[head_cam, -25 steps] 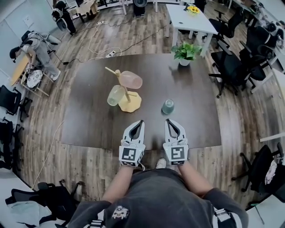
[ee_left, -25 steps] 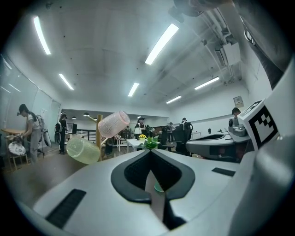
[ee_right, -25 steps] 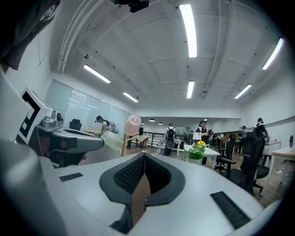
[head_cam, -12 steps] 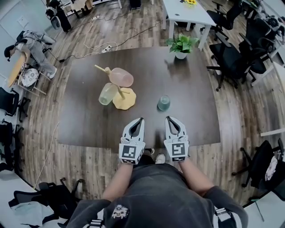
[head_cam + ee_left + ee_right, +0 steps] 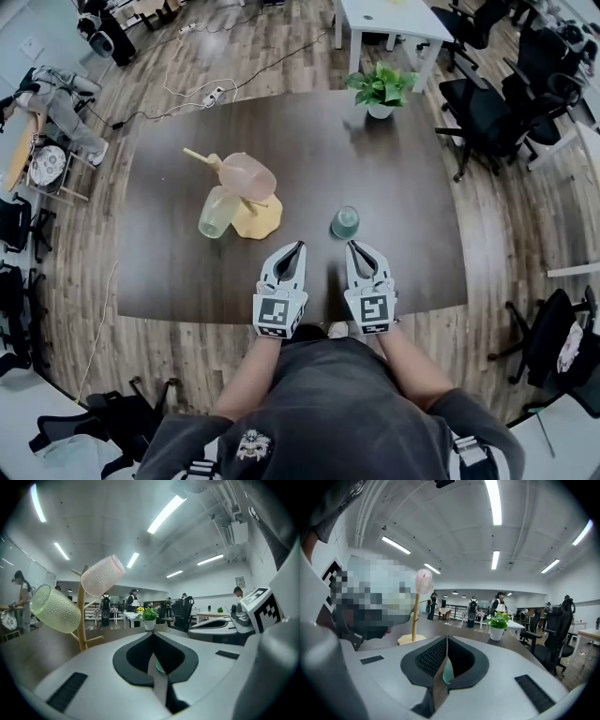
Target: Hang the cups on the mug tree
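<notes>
Square markers point(image 5: 273, 318) on left gripper point(image 5: 299, 246), right gripper point(image 5: 352, 245)

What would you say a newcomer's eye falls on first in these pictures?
Most likely the wooden mug tree, left of the middle of the dark table, with a pink cup and a pale green cup already hanging on it. Next comes the lone bluish-green cup standing to its right. Just short of it, the left gripper and the right gripper are both shut and empty at the near edge.
</notes>
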`<state>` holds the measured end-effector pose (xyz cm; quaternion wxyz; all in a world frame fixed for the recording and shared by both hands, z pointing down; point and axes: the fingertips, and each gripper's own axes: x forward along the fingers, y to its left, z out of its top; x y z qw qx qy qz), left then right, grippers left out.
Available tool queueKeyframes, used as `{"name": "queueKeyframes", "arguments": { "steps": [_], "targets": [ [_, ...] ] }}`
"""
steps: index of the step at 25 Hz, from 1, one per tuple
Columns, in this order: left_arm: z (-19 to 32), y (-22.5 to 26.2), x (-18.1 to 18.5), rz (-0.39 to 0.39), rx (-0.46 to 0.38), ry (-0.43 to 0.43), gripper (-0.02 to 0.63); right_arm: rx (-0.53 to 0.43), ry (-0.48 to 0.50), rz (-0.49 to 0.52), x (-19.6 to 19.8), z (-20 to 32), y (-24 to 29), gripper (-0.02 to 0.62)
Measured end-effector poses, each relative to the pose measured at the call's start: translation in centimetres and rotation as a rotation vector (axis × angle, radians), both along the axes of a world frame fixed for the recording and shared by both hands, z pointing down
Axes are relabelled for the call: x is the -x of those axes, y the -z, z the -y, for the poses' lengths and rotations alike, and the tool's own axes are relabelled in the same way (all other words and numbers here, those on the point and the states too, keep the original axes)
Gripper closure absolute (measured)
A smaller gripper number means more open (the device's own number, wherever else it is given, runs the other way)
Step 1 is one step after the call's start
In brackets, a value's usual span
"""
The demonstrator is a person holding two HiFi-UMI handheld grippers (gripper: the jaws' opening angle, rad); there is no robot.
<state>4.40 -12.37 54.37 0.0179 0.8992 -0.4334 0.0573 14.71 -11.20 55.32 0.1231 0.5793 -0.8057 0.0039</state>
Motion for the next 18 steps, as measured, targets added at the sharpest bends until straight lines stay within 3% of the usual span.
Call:
{"name": "queueKeyframes", "arguments": {
  "steps": [4, 7, 13, 18],
  "targets": [
    [2.0, -0.4, -0.3, 0.005, 0.020, -0.010, 0.598, 0.028, -0.038, 0.032, -0.4, 1.5, -0.8, 0.560],
    [3.0, -0.4, -0.9, 0.013, 0.036, -0.025, 0.598, 0.056, -0.034, 0.039, -0.2, 2.3, -1.3, 0.443],
    [4.6, -1.7, -2.2, 0.015, 0.043, -0.071, 0.598, 0.119, -0.058, 0.053, -1.0, 4.2, -3.3, 0.329],
    [5.8, -2.6, -2.9, 0.029, 0.062, -0.084, 0.598, 0.206, -0.055, 0.058, -1.3, 5.6, -6.3, 0.274]
  ]
}}
